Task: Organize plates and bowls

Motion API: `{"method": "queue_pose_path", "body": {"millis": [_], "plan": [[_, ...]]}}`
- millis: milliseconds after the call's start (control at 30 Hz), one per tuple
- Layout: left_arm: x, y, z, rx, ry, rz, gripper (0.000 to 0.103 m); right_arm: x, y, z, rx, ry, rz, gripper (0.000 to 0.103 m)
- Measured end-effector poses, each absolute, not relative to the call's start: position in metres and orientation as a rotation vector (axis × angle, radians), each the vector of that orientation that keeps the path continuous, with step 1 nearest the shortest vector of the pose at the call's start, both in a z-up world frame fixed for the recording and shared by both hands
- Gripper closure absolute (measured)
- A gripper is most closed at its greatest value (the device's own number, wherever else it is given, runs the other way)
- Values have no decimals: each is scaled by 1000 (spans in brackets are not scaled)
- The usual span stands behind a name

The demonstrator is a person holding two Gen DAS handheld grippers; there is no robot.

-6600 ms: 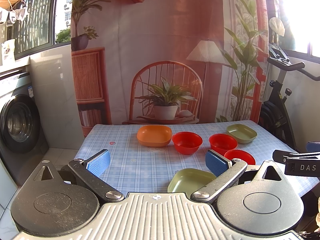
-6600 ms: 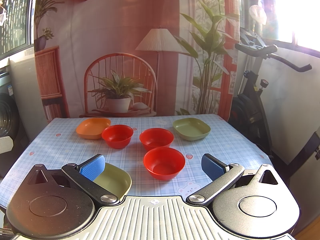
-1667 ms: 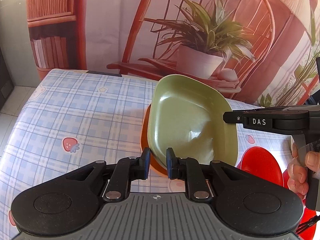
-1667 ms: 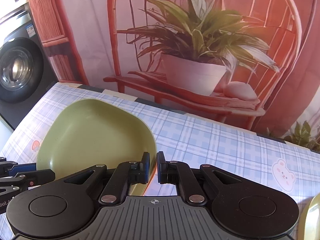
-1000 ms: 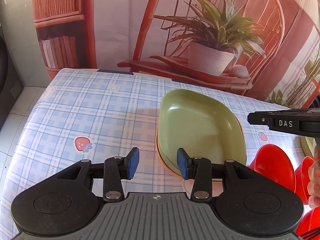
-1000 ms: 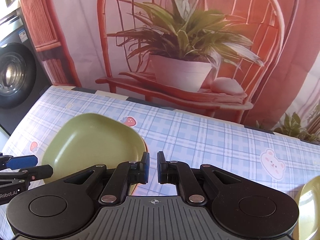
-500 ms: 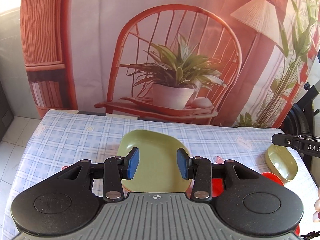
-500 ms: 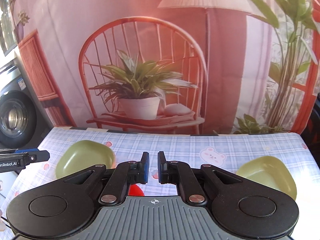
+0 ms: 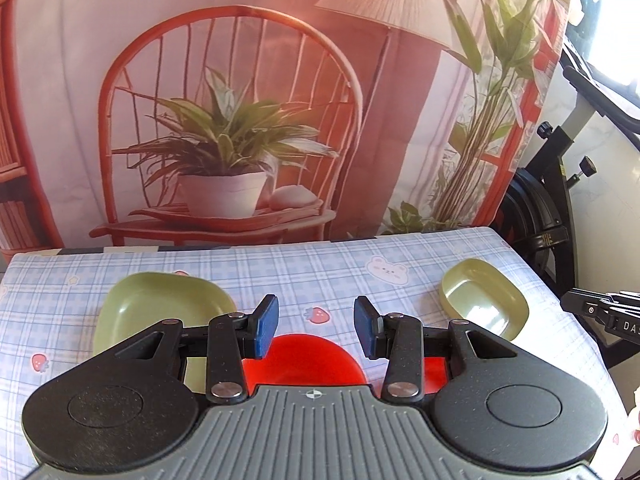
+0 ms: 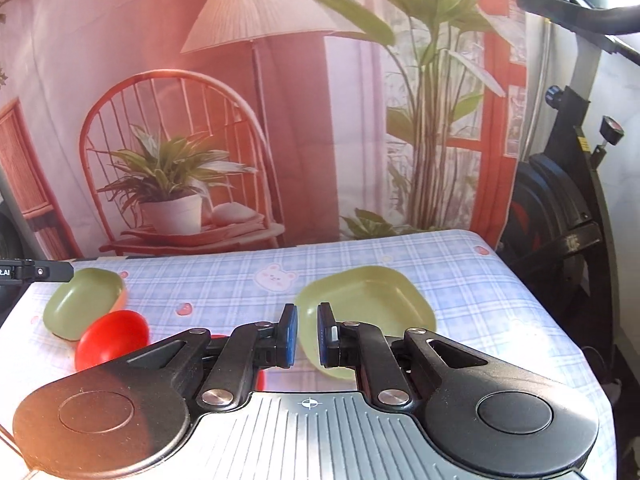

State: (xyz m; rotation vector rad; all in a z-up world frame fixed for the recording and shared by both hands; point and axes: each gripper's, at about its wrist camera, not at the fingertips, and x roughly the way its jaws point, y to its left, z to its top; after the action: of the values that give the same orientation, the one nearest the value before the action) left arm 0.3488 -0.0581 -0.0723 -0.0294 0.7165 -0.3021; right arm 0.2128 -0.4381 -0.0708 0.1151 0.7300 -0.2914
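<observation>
Now that I let go: my left gripper [image 9: 316, 326] has pulled back from the green plate [image 9: 160, 304], and its jaws are spread with nothing in them.
Green plate: it sits on the orange plate [image 10: 122, 295] at the far left of the table [image 9: 320, 268]. Only a thin orange edge peeks out.
What that means: I think one plate is stacked and that step is done.
Both views: they have swung right, toward the other plate [image 10: 368, 300].
Other plate: it lies alone at the far right of the table, well apart from the stack.
Which way it points: flat, open side up. From my left gripper its long way runs from far left to near right.
Right gripper [image 10: 307, 336]: the jaws are pressed almost together and hold nothing. The other plate is just past them.
Red bowl [image 9: 308, 354]: right under my left gripper, not yet stacked.
Next, I guess: my right gripper must spread before it can take the rim.
</observation>
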Motion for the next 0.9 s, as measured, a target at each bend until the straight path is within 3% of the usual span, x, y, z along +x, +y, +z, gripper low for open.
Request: {"method": "queue_pose_path", "body": {"millis": [667, 800, 900], "plan": [[422, -179, -112, 43, 806, -361, 57, 237, -570, -183, 301, 706, -449, 86], [429, -194, -116, 61, 813, -371, 57, 238, -574, -195, 347, 700, -446, 96], [431, -204, -121, 76, 822, -387, 57, 233, -573, -200, 352, 675, -433, 96]]}}
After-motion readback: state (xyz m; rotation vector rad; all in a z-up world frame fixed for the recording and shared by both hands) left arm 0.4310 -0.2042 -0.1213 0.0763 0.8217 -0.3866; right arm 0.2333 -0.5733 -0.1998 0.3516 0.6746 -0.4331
